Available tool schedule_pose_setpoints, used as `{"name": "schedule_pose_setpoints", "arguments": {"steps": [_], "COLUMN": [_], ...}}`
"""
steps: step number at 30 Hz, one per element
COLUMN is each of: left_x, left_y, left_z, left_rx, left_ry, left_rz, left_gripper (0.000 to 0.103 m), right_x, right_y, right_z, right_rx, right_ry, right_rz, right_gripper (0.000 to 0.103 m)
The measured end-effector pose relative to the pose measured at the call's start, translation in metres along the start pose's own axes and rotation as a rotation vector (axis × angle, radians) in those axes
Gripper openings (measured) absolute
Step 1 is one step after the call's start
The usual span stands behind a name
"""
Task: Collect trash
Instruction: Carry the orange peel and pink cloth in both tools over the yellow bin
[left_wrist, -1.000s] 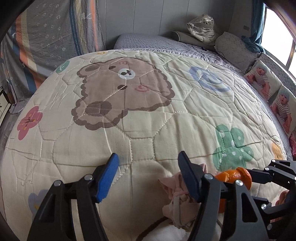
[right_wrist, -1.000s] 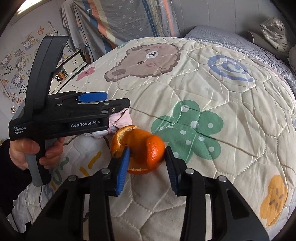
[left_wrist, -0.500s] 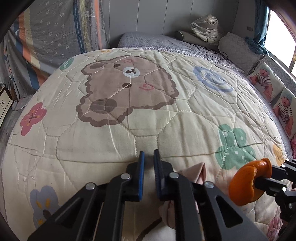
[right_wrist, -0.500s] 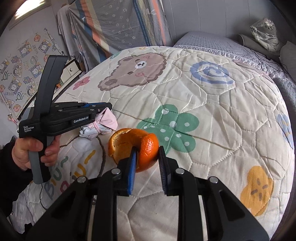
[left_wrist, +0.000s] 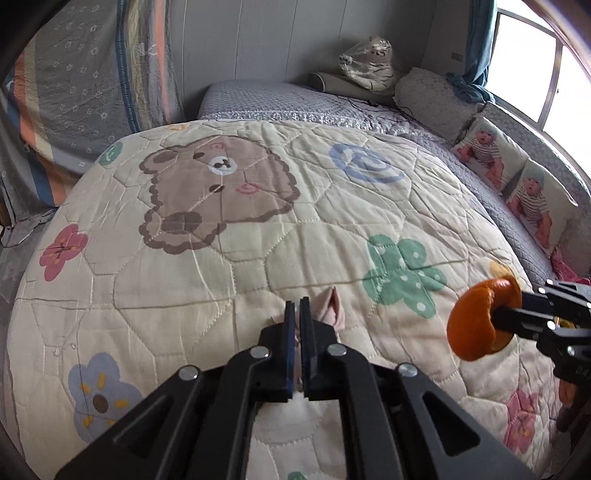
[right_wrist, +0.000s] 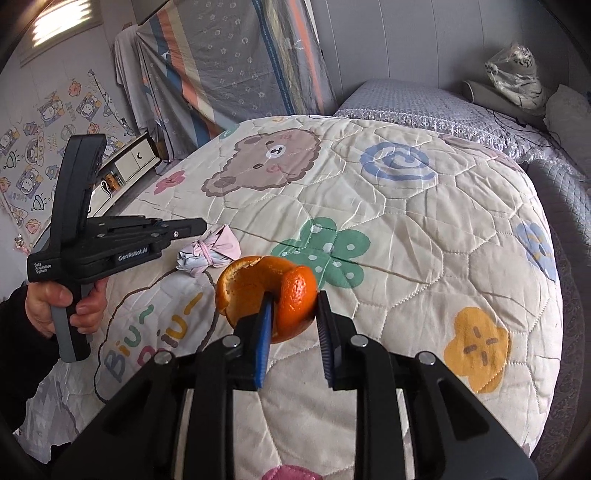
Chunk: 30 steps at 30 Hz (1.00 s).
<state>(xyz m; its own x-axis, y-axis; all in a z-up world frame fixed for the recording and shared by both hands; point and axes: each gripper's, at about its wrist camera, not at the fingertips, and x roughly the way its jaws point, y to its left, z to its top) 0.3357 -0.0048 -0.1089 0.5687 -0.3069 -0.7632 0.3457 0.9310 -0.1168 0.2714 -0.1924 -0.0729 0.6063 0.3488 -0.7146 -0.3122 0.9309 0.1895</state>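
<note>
Right tongs (right_wrist: 295, 300): closed on the orange peel (right_wrist: 300, 286), which was held up off the quilt (right_wrist: 406, 229).
Left tongs (left_wrist: 299, 307): shut tight, and nothing was seen between the pads.
Pink wad (right_wrist: 209, 252): left lying on the quilt, just under and just past the tips of the left tongs. It could not be told for sure if a thin bit of it was pinched.
Way to the wad: a little ahead and to the right, as seen from the left wrist.
Long side of the wad: laid across the line of the left tongs, with a band tied round its middle.
Nearer hand: the left one. The right one was full.
Next move, as a guess: the left tongs would need to be opened and put down over the tied middle.
Bin: none was seen.
</note>
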Motion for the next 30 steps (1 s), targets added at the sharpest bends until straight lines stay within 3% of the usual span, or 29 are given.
{"name": "schedule_pose_setpoints", "arguments": {"steps": [2,4,10,13,14,17,23,30], "left_x": [-0.002,-0.004,0.006,0.016,0.019,0.02,-0.02,-0.083], "left_y": [-0.005,-0.006,-0.019,-0.019,-0.018,-0.019,-0.031,-0.088], "left_z": [-0.006,-0.008,-0.015,-0.011,-0.01,-0.009,-0.002,0.005], "left_rx": [0.026,0.023,0.062,0.048,0.043,0.041,0.025,0.073], "left_ry": [-0.009,-0.015,0.02,0.04,0.049,0.04,-0.066,-0.216], "left_rz": [0.03,0.032,0.047,0.055,0.058,0.052,0.037,0.061], "left_gripper": [0.026,0.034,0.044,0.043,0.032,0.028,0.027,0.027], "right_x": [0.0,0.0,-0.002,-0.004,-0.005,-0.01,-0.034,-0.095], "right_y": [0.001,0.002,0.01,0.01,0.01,0.008,0.002,-0.02], "right_z": [-0.001,0.0,-0.001,-0.001,-0.001,-0.001,-0.004,-0.022], "right_rx": [-0.005,0.0,-0.025,-0.029,-0.027,-0.019,-0.013,0.036], "right_ry": [0.001,0.0,-0.004,-0.007,-0.01,-0.021,-0.064,-0.168], "right_rz": [-0.005,-0.007,0.001,0.0,0.0,-0.003,-0.03,-0.113], "right_gripper": [0.022,0.022,0.022,0.022,0.022,0.022,0.022,0.022]}}
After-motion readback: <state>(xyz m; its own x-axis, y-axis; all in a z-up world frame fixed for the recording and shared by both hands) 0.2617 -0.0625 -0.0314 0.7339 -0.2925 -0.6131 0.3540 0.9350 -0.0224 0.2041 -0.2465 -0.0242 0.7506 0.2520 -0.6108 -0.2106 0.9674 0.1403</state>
